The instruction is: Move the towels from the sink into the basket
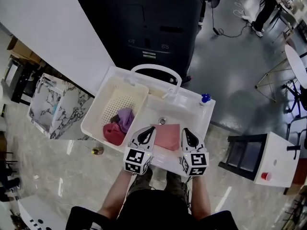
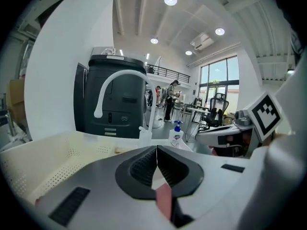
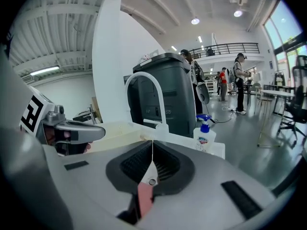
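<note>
At the far left, the basket (image 1: 120,97) already holds a red towel (image 1: 113,134) and a purple towel (image 1: 125,118). Over the sink (image 1: 192,110), the left tongs (image 1: 147,130) sit closed and empty above the near left corner of the pink towel (image 1: 168,136). The right tongs (image 1: 188,132), closed too, sit above its right corner. Both should open, pinch a corner each, then lift together. Flat and nearly square, it shows no clear long axis; its near edge runs tongs to tongs.

Open sink (image 1: 194,110) floor lies ahead of the left claw (image 1: 147,131) and right claw (image 1: 188,133); faucet (image 1: 158,69) arches beyond, basket (image 1: 100,110) wall stands left
</note>
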A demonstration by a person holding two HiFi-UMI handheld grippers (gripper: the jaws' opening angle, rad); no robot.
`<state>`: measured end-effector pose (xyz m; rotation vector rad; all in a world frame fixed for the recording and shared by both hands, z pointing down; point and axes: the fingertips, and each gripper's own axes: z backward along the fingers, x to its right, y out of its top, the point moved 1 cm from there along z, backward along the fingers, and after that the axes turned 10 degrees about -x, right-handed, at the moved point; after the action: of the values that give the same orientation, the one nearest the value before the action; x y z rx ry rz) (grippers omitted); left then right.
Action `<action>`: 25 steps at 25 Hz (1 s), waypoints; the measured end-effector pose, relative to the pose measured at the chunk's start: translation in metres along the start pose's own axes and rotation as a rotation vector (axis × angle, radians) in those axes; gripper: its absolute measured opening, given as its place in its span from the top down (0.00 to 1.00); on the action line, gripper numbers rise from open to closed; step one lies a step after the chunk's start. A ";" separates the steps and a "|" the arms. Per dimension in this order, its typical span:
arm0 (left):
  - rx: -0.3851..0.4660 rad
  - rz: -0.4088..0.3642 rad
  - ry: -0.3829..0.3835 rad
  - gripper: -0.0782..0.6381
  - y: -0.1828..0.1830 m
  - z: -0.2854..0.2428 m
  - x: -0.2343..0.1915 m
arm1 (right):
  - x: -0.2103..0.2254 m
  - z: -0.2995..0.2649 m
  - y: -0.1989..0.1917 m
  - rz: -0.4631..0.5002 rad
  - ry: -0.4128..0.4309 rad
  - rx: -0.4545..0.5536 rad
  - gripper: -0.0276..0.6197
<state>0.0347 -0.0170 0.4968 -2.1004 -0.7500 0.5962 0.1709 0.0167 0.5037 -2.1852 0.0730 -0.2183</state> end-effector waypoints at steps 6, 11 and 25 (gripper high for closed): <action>-0.057 0.042 0.014 0.88 -0.027 -0.019 -0.007 | -0.006 -0.027 -0.026 0.010 0.048 -0.068 0.91; -0.096 0.054 0.028 0.88 -0.048 -0.035 -0.015 | -0.010 -0.048 -0.049 0.022 0.083 -0.119 0.91; -0.215 0.125 0.028 0.88 -0.116 -0.081 -0.035 | -0.020 -0.107 -0.111 -0.009 0.170 -0.250 0.91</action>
<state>0.0256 -0.0268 0.6422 -2.3626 -0.6964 0.5728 0.1282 -0.0009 0.6521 -2.4117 0.1949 -0.4199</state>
